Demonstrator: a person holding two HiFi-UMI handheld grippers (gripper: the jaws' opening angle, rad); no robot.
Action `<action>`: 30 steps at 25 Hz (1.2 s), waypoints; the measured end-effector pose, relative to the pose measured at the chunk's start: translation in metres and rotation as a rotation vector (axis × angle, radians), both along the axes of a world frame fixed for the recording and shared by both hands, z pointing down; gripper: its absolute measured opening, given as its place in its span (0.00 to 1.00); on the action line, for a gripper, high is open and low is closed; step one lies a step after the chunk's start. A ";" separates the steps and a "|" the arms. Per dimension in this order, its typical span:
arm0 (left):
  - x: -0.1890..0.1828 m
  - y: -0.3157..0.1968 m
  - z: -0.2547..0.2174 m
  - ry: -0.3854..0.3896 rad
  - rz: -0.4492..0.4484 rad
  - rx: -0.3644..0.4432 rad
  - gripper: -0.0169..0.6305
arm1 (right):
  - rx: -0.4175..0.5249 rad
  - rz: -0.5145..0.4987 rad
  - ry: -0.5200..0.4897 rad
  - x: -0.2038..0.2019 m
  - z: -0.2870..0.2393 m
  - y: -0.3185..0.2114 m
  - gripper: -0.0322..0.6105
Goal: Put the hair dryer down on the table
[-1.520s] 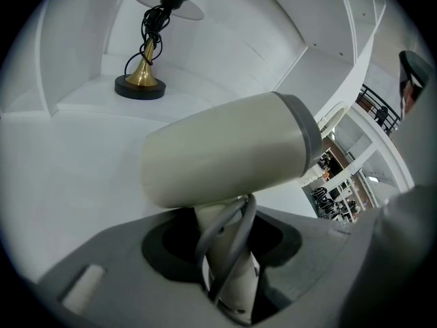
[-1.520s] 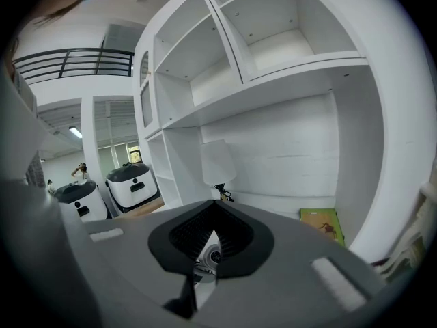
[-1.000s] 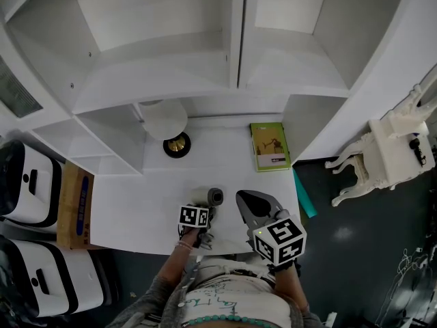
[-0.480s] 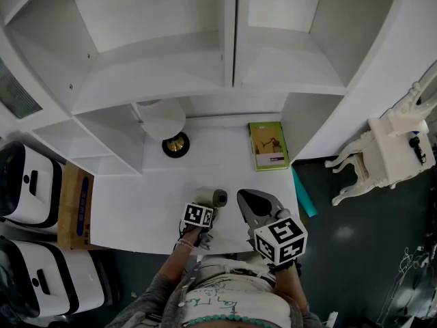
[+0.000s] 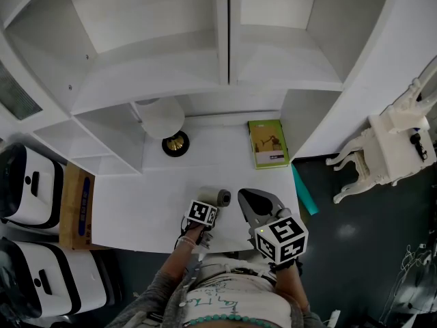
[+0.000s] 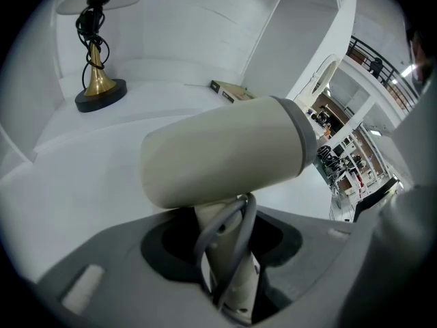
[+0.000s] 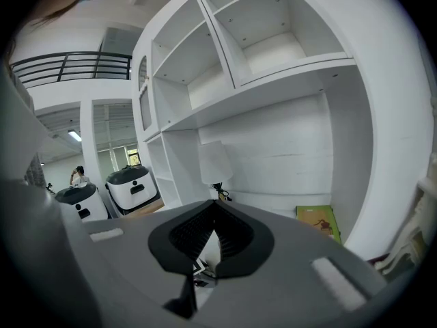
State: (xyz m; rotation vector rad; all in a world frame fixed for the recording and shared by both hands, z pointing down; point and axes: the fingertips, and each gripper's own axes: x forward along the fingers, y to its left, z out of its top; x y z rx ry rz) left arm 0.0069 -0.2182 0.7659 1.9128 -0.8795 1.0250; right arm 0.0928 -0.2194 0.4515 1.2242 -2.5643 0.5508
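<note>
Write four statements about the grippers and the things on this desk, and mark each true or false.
1. The left gripper grips the hair dryer by its handle. True.
2. The right gripper holds the green book. False: its jaws are together on nothing, and the book lies flat at the back of the table.
3. The lamp stands left of the book. True.
4. The dryer's cord trails across the table to the lamp. False: it loops up along the handle.
</note>
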 end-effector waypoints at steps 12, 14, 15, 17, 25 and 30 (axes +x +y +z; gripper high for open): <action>0.008 0.008 0.006 -0.081 0.085 -0.008 0.32 | -0.001 0.010 -0.004 0.009 0.001 0.005 0.09; 0.009 0.008 0.006 -0.084 0.090 -0.008 0.32 | -0.002 0.010 -0.005 0.010 0.001 0.006 0.09; 0.009 0.008 0.006 -0.086 0.092 -0.007 0.32 | -0.003 0.010 -0.006 0.010 0.001 0.006 0.09; 0.010 0.009 0.006 -0.091 0.097 -0.007 0.32 | -0.004 0.011 -0.007 0.012 0.001 0.007 0.09; 0.012 0.010 0.008 -0.121 0.119 0.005 0.32 | -0.006 -0.021 -0.006 0.028 -0.001 0.009 0.09; 0.013 0.009 0.008 -0.129 0.119 0.009 0.32 | 0.006 -0.049 0.054 0.050 -0.001 0.008 0.09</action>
